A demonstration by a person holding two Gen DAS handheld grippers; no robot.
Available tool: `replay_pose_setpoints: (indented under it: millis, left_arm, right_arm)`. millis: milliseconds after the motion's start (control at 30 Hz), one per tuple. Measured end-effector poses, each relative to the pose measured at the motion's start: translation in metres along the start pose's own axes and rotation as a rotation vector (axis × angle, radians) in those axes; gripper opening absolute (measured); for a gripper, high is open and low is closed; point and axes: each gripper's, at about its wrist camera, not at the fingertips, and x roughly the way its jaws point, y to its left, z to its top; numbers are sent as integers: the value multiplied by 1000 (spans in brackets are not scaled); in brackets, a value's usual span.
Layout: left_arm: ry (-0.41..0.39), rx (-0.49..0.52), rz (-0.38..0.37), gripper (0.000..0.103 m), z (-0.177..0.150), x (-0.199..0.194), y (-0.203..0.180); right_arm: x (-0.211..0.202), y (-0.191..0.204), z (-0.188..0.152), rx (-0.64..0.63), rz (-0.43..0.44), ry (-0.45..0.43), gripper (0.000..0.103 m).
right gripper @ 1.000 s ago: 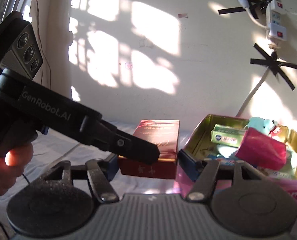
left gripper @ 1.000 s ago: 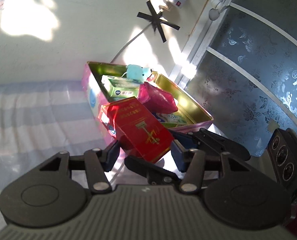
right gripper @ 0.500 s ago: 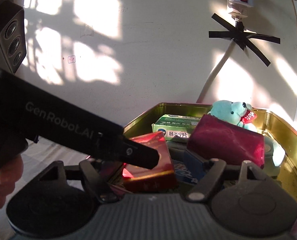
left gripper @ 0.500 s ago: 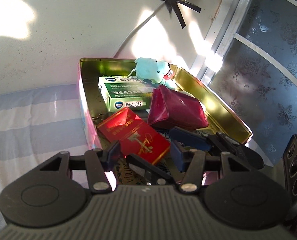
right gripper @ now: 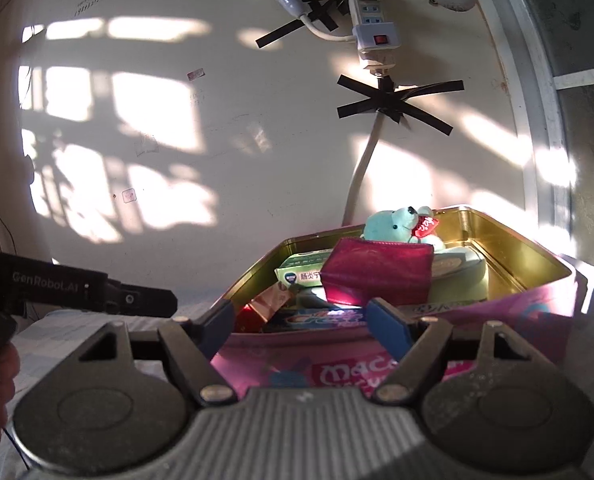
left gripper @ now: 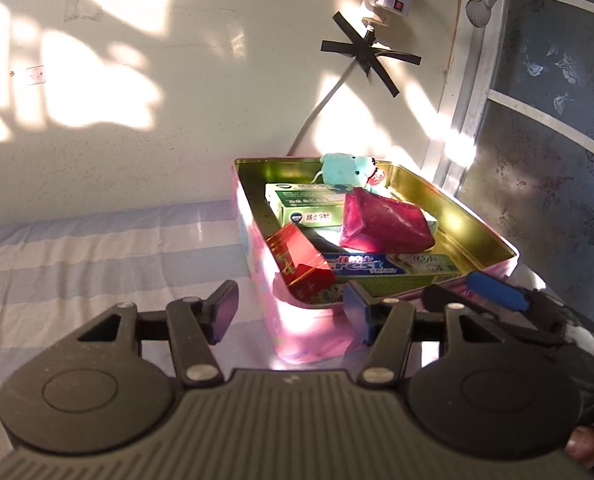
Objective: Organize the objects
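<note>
The left gripper (left gripper: 289,312) is being held with its jaws apart, just opened further, nothing between them, before the near corner of the pink tin (left gripper: 297,336). The right gripper (right gripper: 301,326) is likewise being held spread and empty at the tin's near wall. The red box (left gripper: 301,264) is lying tilted inside, against the tin's left wall, beside the toothpaste box (left gripper: 381,266).

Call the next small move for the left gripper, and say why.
Probably back the left gripper away from the tin. Its jaws have just been opening and nothing is between them; the red box already lies inside the tin, tilted against the near left wall beside the Crest box.
</note>
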Motion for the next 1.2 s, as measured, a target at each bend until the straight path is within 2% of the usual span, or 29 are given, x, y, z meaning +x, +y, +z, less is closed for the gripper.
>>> replay_pose_setpoints:
  millis: [100, 267, 400, 533, 733, 1200]
  left_arm:
    - [20, -2, 56, 61, -12, -2, 2]
    - [59, -11, 113, 61, -36, -1, 8]
    - [97, -38, 142, 61, -50, 1, 18]
    - [95, -51, 186, 67, -60, -2, 26]
    - [101, -58, 226, 67, -68, -3, 35]
    - [88, -35, 286, 69, -72, -1, 41]
  right_arm:
    - [-12, -8, -2, 66, -36, 23, 76]
    - [-18, -10, -9, 152, -45, 63, 76]
    - [-18, 0, -13, 156, -27, 87, 78]
    - [-19, 14, -16, 137, -10, 95, 79]
    - [-18, 27, -21, 126, 1, 115, 79]
    - [-19, 21, -20, 163, -41, 100, 79]
